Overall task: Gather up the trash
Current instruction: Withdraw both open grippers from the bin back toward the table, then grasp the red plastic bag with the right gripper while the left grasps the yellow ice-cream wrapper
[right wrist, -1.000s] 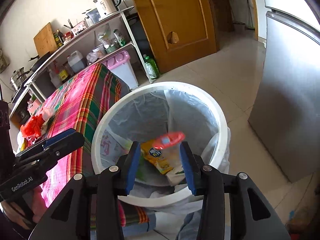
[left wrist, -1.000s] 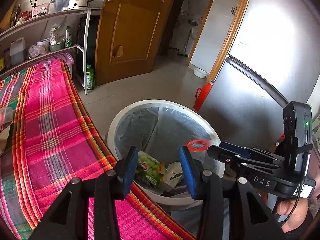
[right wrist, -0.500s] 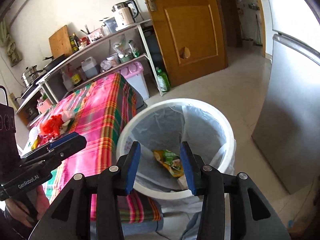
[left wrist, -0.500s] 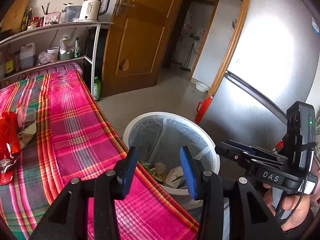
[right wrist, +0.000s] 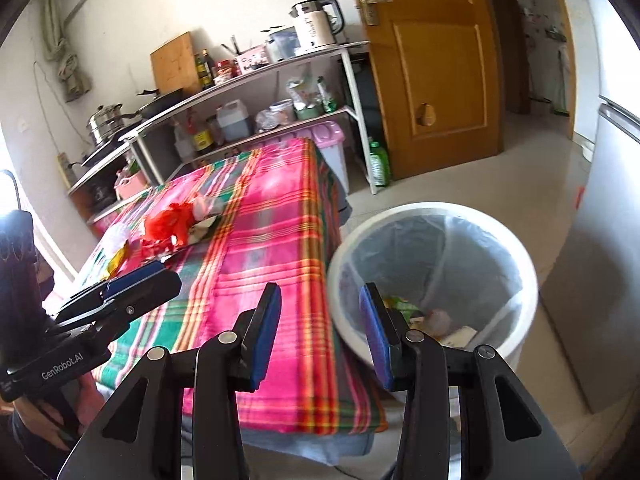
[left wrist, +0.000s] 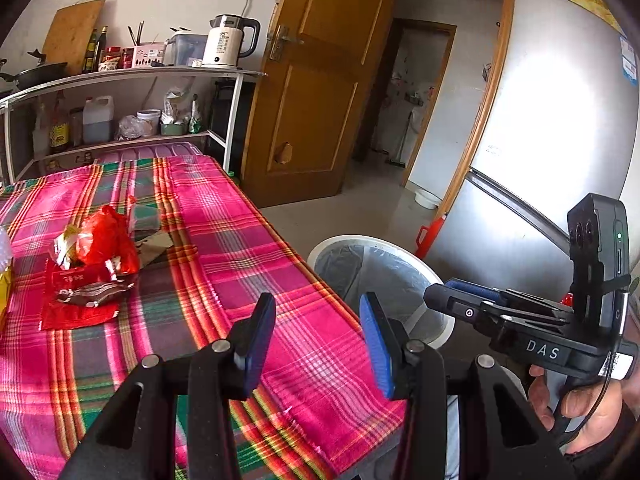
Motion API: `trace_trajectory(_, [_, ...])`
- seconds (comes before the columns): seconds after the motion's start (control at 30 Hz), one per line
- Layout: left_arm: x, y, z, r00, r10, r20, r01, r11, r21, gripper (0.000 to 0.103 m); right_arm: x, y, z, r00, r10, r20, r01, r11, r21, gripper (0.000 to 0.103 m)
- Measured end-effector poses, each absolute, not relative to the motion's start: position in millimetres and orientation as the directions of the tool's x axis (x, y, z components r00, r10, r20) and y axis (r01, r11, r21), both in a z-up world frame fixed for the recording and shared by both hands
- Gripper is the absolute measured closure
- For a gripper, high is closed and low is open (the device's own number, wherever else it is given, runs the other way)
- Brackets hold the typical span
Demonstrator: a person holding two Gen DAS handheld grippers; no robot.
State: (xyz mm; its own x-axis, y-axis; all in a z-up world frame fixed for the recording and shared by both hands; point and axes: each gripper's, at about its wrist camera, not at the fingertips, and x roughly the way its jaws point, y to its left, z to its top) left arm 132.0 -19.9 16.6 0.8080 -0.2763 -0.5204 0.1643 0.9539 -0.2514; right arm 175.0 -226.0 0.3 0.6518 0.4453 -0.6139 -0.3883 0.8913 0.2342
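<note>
Plaid cloth [left wrist: 248,240], pink with green and orange stripes, covers the bench. Left tongs [left wrist: 318,338] hover above its near edge, blue pads apart, nothing between them. Right tongs [right wrist: 320,330] likewise stand apart and empty, pointing at the gap between bench corner and bin [right wrist: 524,280]. Each pair of tongs shows at the edge of the other's view, held by a hand [left wrist: 576,408].

Trash pile [left wrist: 90,268] lies on the cloth at the far left side of the bench, well apart from both tongs: a crumpled red plastic bag on top, a flat red wrapper under it, a brown scrap just beside. White bin, lined with a clear bag, stands on the floor just beside the bench corner; wrappers and scraps lie at its bottom. Grey fridge [left wrist: 540,128] stands beyond the bin.
</note>
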Motion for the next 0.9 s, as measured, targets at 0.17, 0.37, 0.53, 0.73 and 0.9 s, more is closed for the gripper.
trace_trajectory(0.17, [119, 4, 15, 0.825, -0.237, -0.513, 0.12, 0.96, -0.251, 0.057, 172, -202, 1, 0.62, 0.488, -0.615, -0.439, 0.865, 0.244, 0.061])
trace_trajectory(0.37, [105, 26, 10, 0.837, -0.186, -0.514, 0.063, 0.967, -0.247, 0.057, 173, -180, -1, 0.583, 0.521, -0.624, -0.478, 0.84, 0.256, 0.061])
trace_trajectory(0.53, [99, 45, 7, 0.844, -0.143, -0.517, 0.012, 0.969, -0.247, 0.057, 176, -160, -2, 0.556, 0.535, -0.636, -0.512, 0.823, 0.245, 0.061])
trace_trajectory(0.73, [93, 76, 6, 0.855, -0.065, -0.514, -0.065, 0.971, -0.23, 0.057, 180, -129, 2, 0.531, 0.563, -0.634, -0.564, 0.793, 0.232, 0.061])
trace_trajectory(0.9, [88, 110, 6, 0.858, 0.017, -0.513, -0.15, 0.964, -0.219, 0.057, 185, -101, 9, 0.516, 0.589, -0.621, -0.608, 0.763, 0.219, 0.061])
